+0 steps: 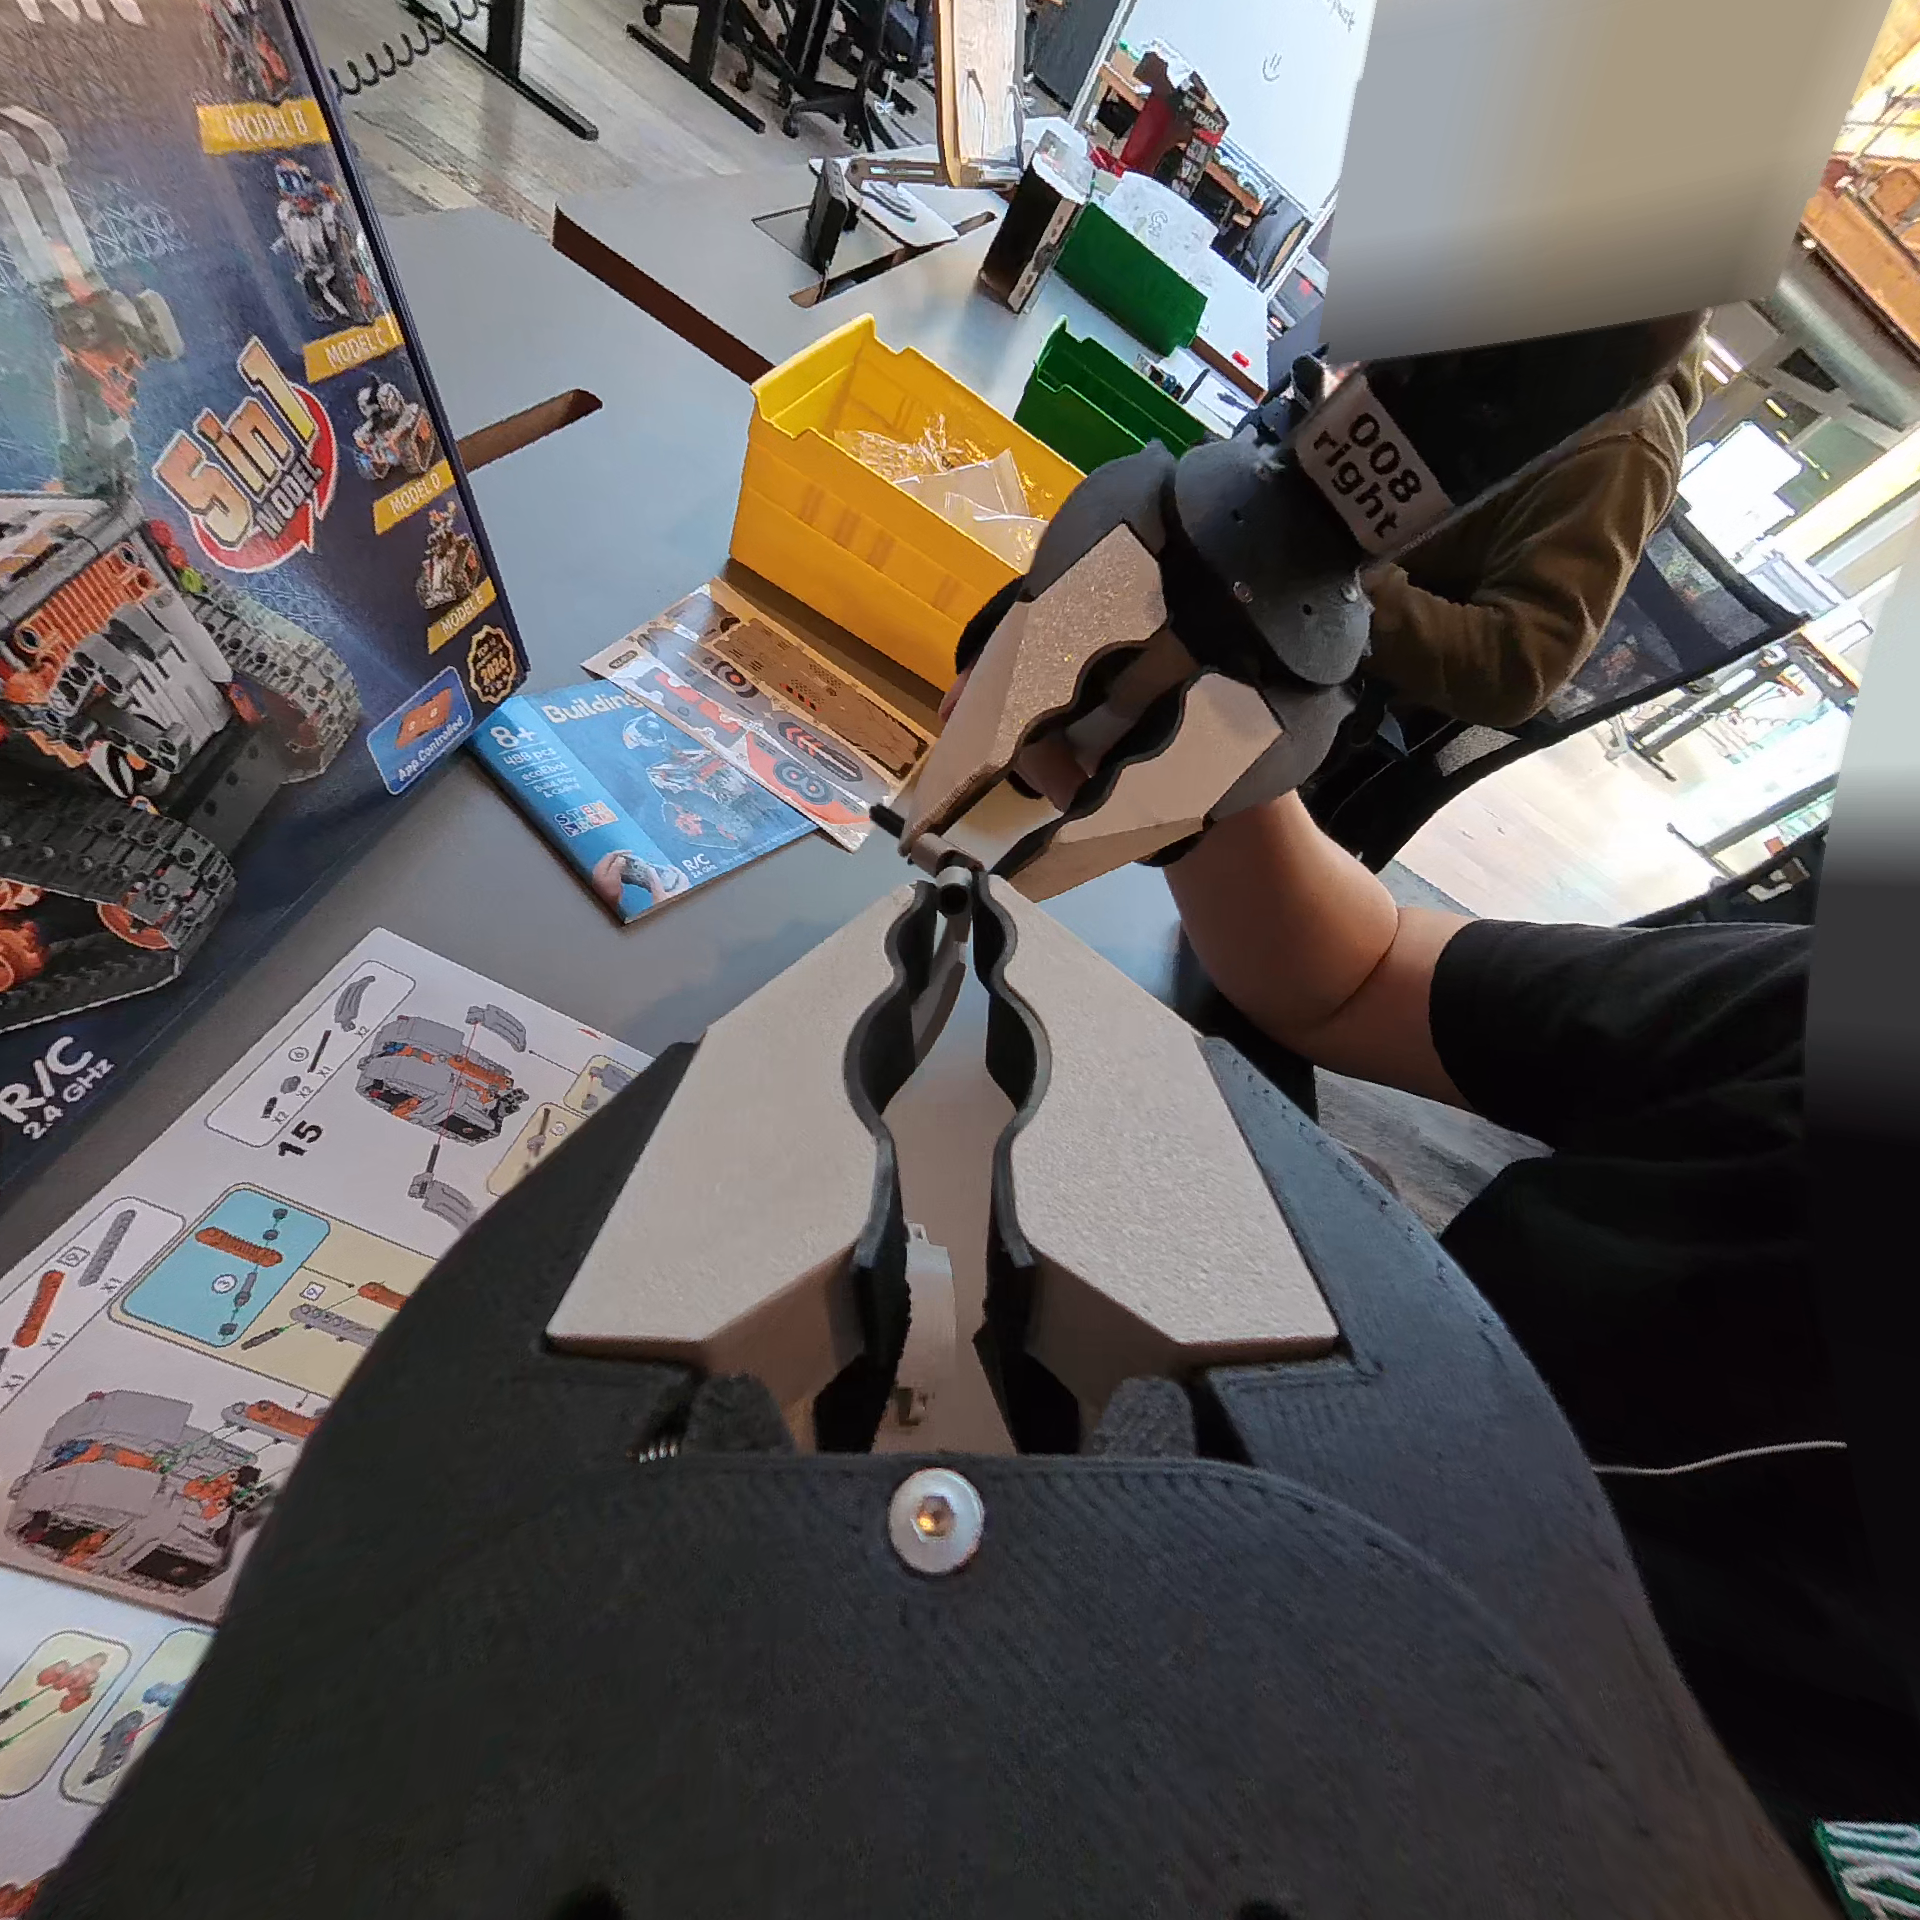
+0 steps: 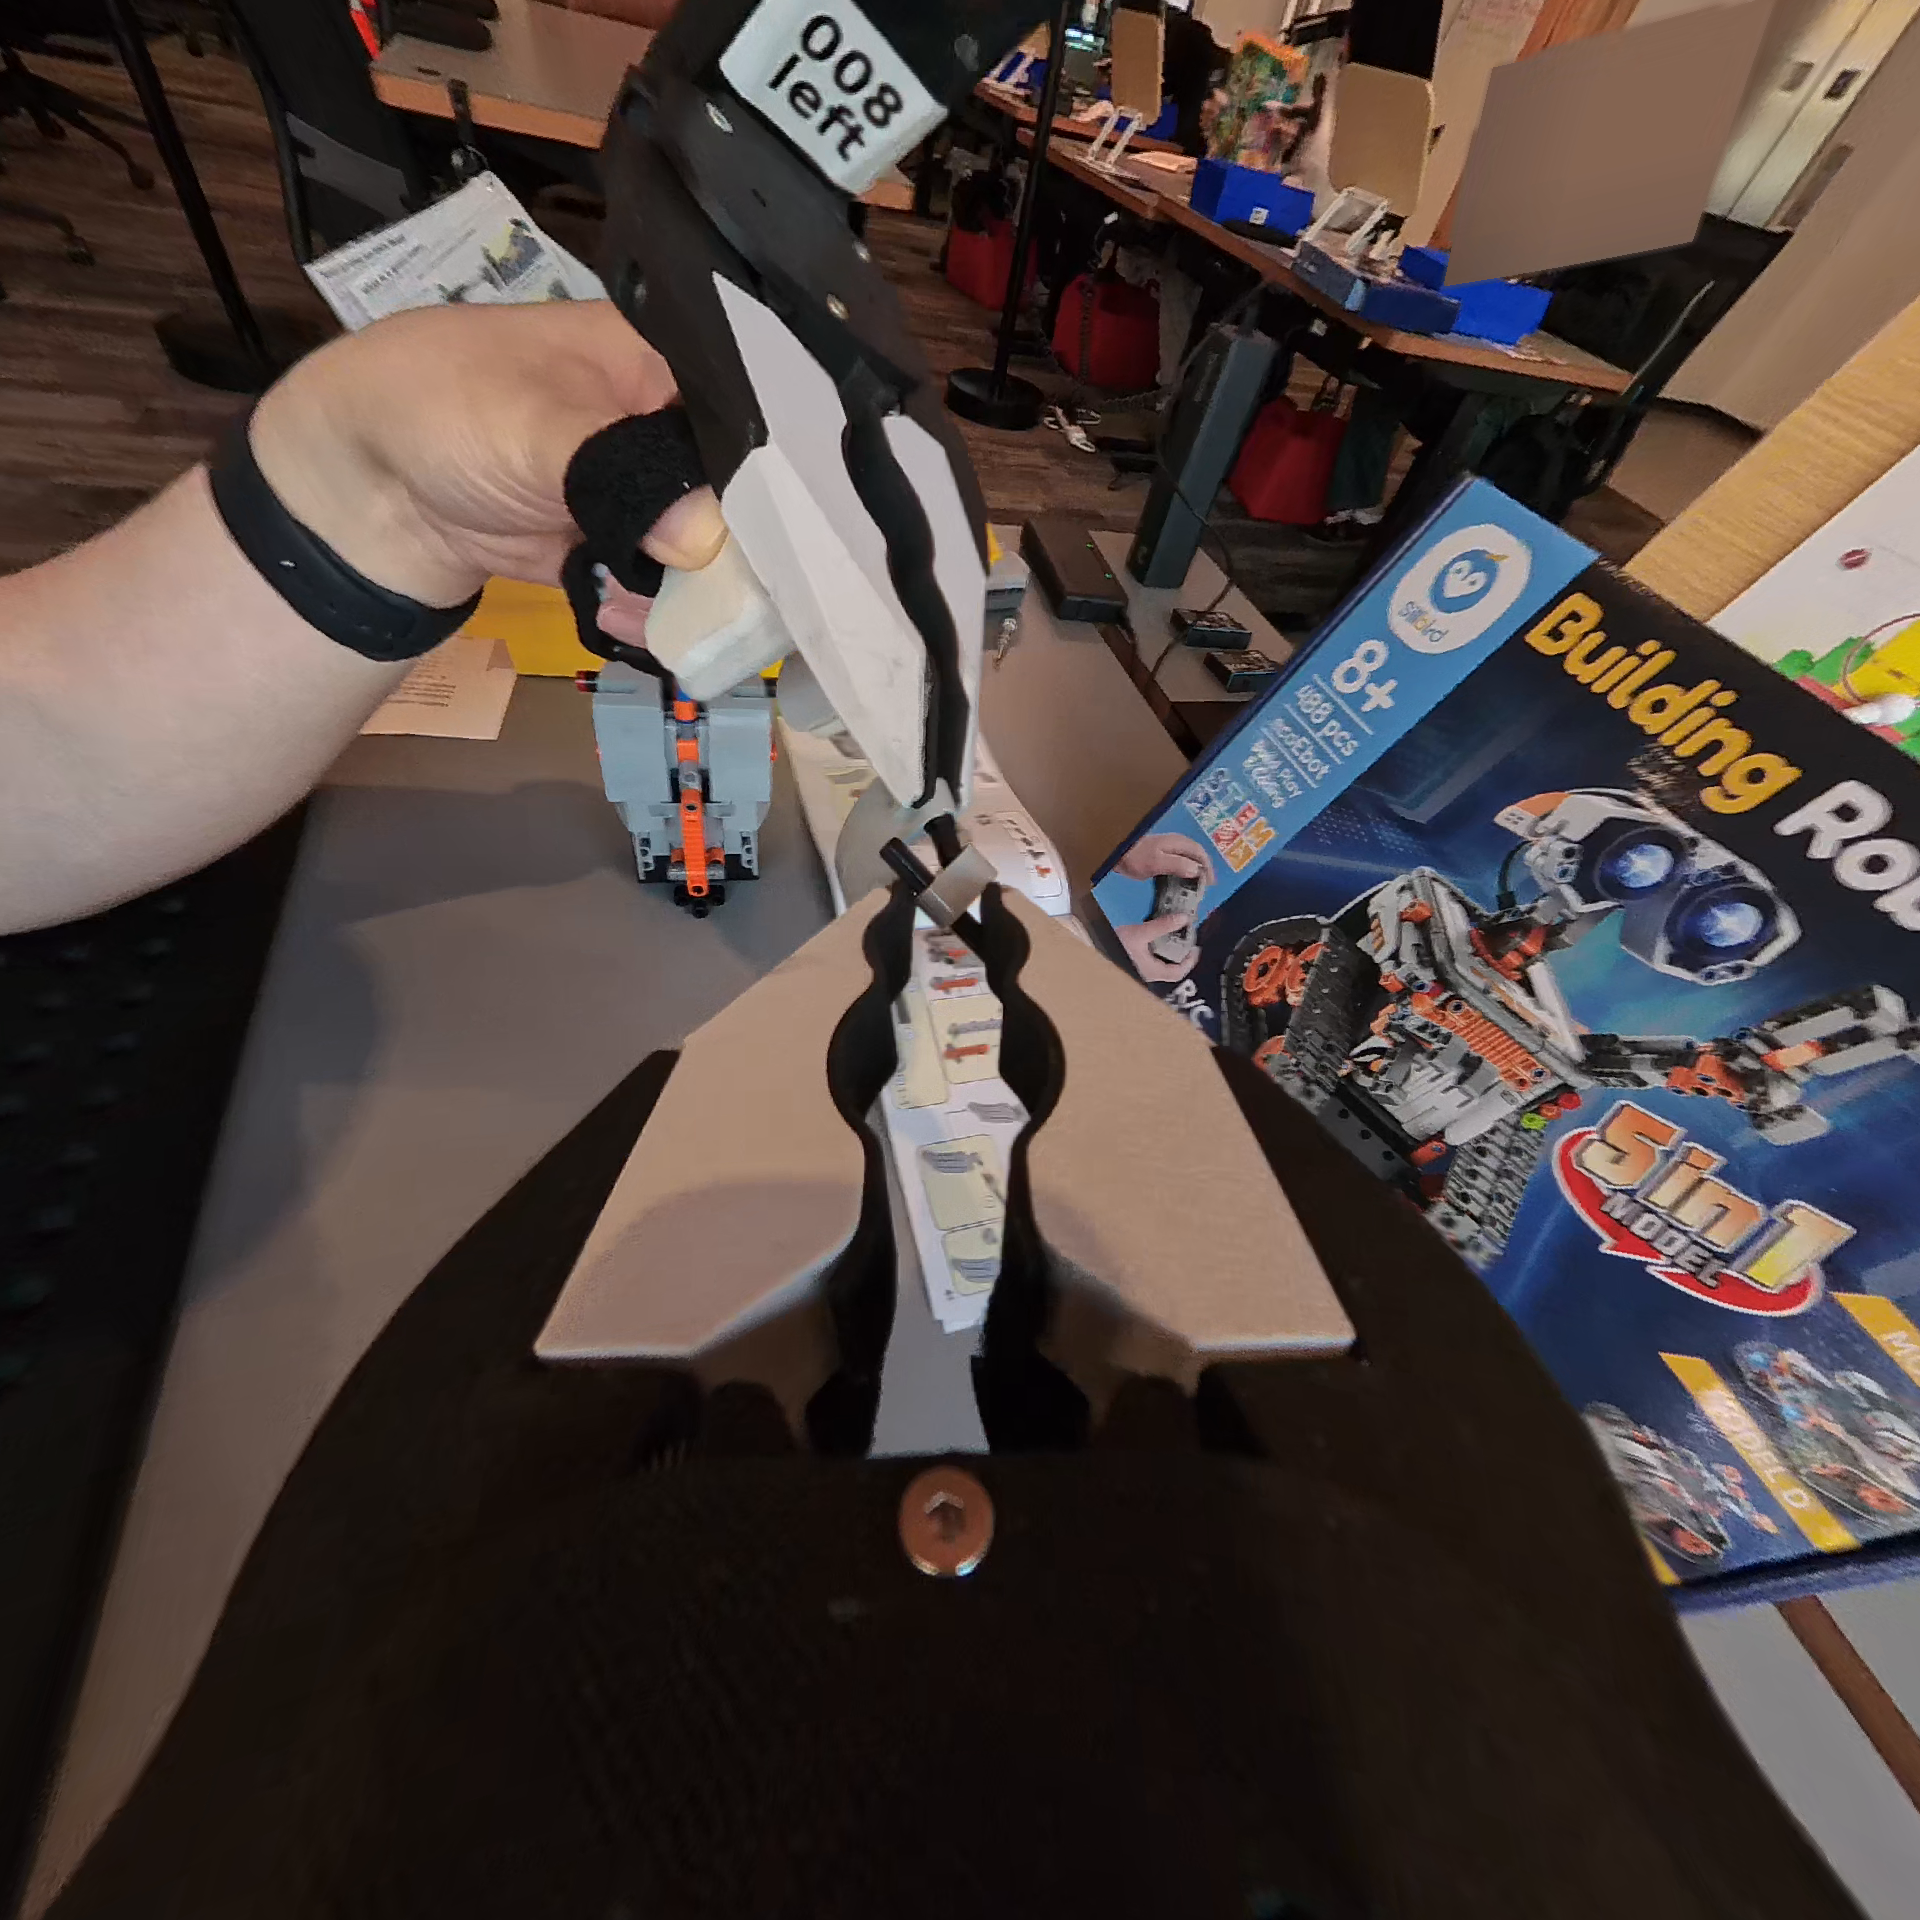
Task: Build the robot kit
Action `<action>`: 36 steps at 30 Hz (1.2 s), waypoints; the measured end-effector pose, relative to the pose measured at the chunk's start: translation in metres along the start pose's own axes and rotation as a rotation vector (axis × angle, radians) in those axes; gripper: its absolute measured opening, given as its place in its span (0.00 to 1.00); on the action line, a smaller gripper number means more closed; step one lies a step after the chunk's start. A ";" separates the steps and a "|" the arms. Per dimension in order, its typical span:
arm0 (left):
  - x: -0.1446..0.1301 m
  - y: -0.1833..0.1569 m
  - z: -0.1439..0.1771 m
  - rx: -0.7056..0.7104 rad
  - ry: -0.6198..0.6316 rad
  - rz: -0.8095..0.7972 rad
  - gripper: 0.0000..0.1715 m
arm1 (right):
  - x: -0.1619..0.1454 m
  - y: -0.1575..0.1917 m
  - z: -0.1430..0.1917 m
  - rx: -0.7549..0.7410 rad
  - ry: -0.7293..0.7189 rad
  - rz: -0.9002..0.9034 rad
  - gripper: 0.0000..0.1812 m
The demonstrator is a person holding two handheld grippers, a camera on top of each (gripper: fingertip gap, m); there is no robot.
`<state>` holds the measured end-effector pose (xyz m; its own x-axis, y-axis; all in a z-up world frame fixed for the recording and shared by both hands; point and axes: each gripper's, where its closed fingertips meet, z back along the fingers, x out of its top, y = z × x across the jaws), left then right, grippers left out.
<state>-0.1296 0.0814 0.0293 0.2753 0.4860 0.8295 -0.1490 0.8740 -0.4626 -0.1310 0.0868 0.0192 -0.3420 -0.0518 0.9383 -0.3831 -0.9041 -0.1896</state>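
1. Left hand-held gripper (image 1: pixel 948 896): raised above the surface (image 1: pixel 582 520), fingers pointing away toward the far edge; clenched at the tips on a curved grey piece (image 1: pixel 940 987) that runs back between its fingers, long axis along them.
2. Right hand-held gripper (image 2: pixel 940 914): meets the left one tip to tip, angled downward from the right in the left wrist view; clenched on a small grey sleeve (image 2: pixel 954 885) with a black pin (image 2: pixel 902 862) through it.
3. Pin: long axis crosswise to the right fingers, one end sticking out to the upper left in the right wrist view; touching the left gripper's tips.
4. Hand (image 2: pixel 436 457): wrapped around the left gripper's grip, dark band on the wrist.
5. Half-built grey and orange model (image 2: pixel 686 779): upright on the surface, beyond the grippers.
6. Toy box (image 1: pixel 208 520): standing at the left.
7. Instruction sheet (image 1: pixel 260 1247): flat, below the left gripper.
8. Yellow bin (image 1: pixel 862 520): holding clear bags, beyond the booklet (image 1: pixel 634 790).
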 end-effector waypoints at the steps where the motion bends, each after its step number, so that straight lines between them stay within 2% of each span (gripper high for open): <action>1: 0.001 0.001 0.000 0.015 -0.004 -0.008 0.03 | 0.001 -0.002 0.000 -0.029 0.006 0.021 0.06; 8: 0.001 0.009 -0.002 0.126 0.010 -0.057 0.03 | -0.003 -0.009 -0.003 -0.180 0.106 0.151 0.06; 14: 0.004 0.011 -0.004 0.204 0.016 -0.119 0.03 | -0.003 -0.013 -0.002 -0.255 0.154 0.146 0.05; 19: 0.007 0.010 -0.004 0.209 -0.007 -0.125 0.03 | 0.000 -0.015 -0.001 -0.248 0.119 0.065 0.05; 27: 0.017 0.005 0.000 0.141 -0.089 -0.100 0.02 | 0.007 -0.012 0.000 -0.190 0.032 0.018 0.06; 31: 0.018 0.007 -0.001 0.158 -0.093 -0.121 0.02 | 0.005 -0.014 -0.002 -0.194 0.026 -0.002 0.06; 36: 0.024 0.003 0.001 0.160 -0.122 -0.165 0.02 | 0.012 -0.016 0.001 -0.157 -0.048 -0.124 0.06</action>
<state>-0.1249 0.0958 0.0478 0.1929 0.3247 0.9259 -0.2627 0.9263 -0.2701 -0.1281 0.0996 0.0340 -0.2444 0.0320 0.9691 -0.5497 -0.8279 -0.1113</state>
